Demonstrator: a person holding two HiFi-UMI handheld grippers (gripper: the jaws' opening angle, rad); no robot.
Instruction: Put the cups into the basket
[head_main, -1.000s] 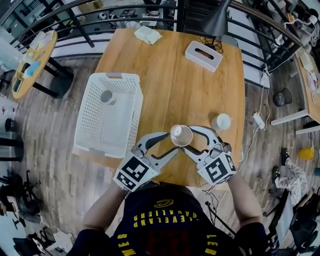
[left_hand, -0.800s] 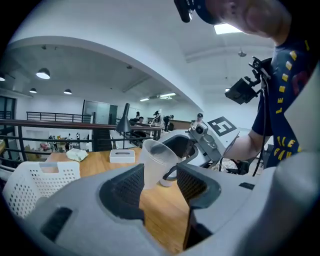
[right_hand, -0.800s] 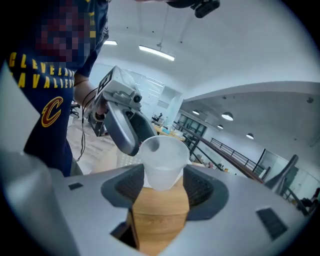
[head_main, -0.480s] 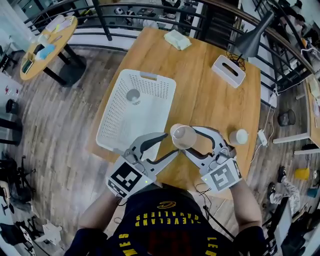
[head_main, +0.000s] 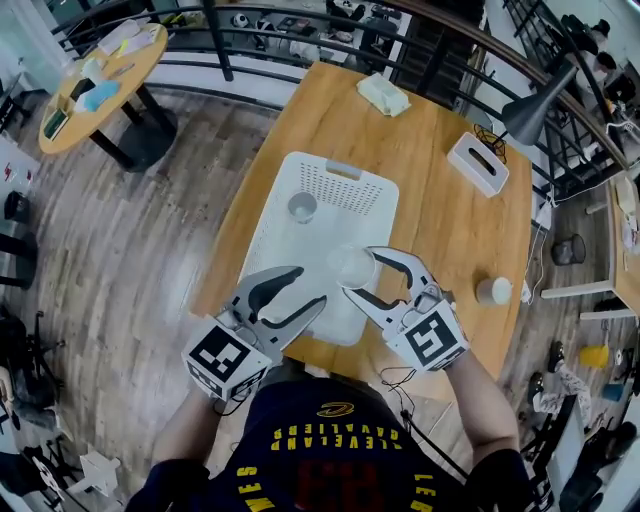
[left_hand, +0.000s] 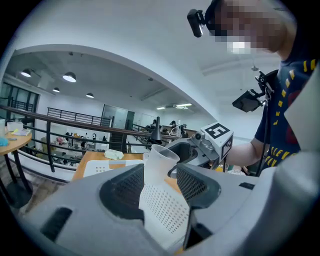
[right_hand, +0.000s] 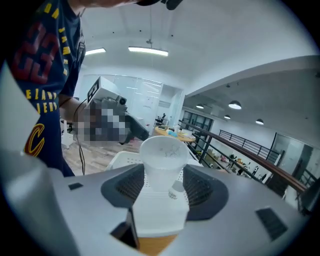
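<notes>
- Holding a translucent cup (head_main: 352, 268) in the right tongs (head_main: 357, 272), pads pressed on both sides of its wall, at frame centre over the lower half of the white basket (head_main: 262, 235).
- Carrying nothing in the left tongs (head_main: 312, 286), half spread, just left of that cup and not touching it.
- Risks a bounce or a roll onto the side if let go from up here, being so light; might even clear the rim toward the lower edge of the frame.
- Risks sliding out of the grip along the tapered wall, or buckling under a harder squeeze, judging by how thin the wall looks.
- Could be knocked askew by the left tongs, so close beside.
- Could come down on the second cup (head_main: 302, 207), already standing in the basket's upper left, if carried too far up the frame.
- Sits upright in the grip, mouth up, wide rim on top and narrow base below; long axis near vertical, so seen end-on as a ring in the head view, leaning slightly in the left gripper view.
- Leaves a third cup (head_main: 492, 291) on the table (head_main: 440, 220) at right, well apart from the basket.
</notes>
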